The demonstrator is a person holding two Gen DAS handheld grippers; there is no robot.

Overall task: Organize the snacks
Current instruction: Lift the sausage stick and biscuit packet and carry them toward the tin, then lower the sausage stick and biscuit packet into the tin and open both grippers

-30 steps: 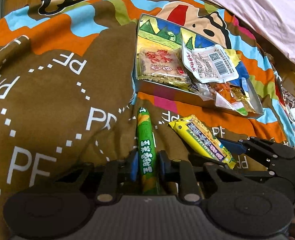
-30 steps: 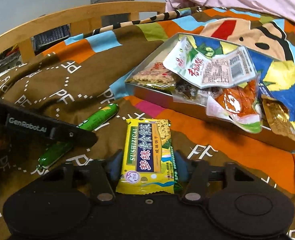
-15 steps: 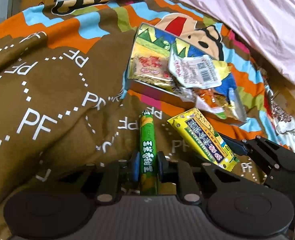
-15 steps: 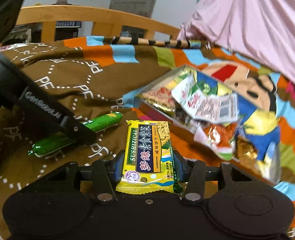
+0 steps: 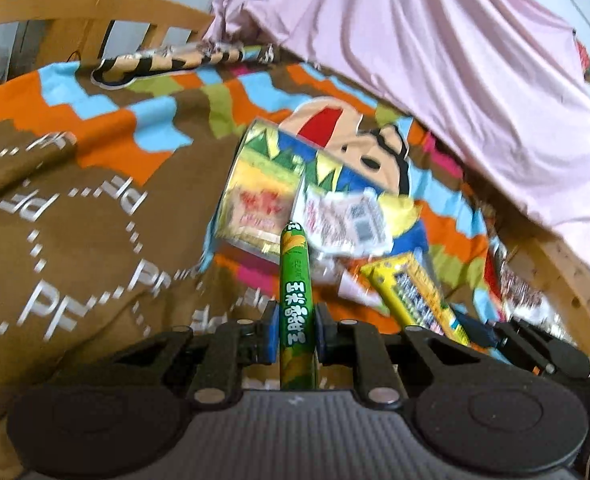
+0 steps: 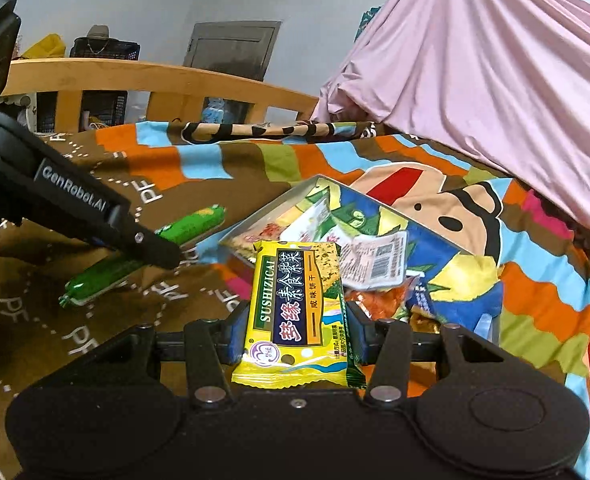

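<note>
My left gripper (image 5: pixel 295 334) is shut on a green sausage stick (image 5: pixel 295 300) and holds it above the blanket, pointing at the snack box (image 5: pixel 255 200). In the right wrist view the sausage (image 6: pixel 143 256) hangs in the left gripper's fingers (image 6: pixel 151 246). My right gripper (image 6: pixel 295 336) is shut on a yellow cracker packet (image 6: pixel 295 304), held just short of the open box (image 6: pixel 307 188). The packet also shows in the left wrist view (image 5: pixel 415 292). The box holds several snack packets, with a white barcode packet (image 6: pixel 375 260) on top.
A brown and striped cartoon blanket (image 5: pixel 75 220) covers the bed. A pink sheet (image 5: pixel 435 60) hangs at the back right. A wooden bed rail (image 6: pixel 155 80) runs along the far side, another rail (image 5: pixel 555 272) at the right.
Both grippers have lifted their snacks off the blanket and moved toward the box. The sausage and the cracker packet now hang in the air.
</note>
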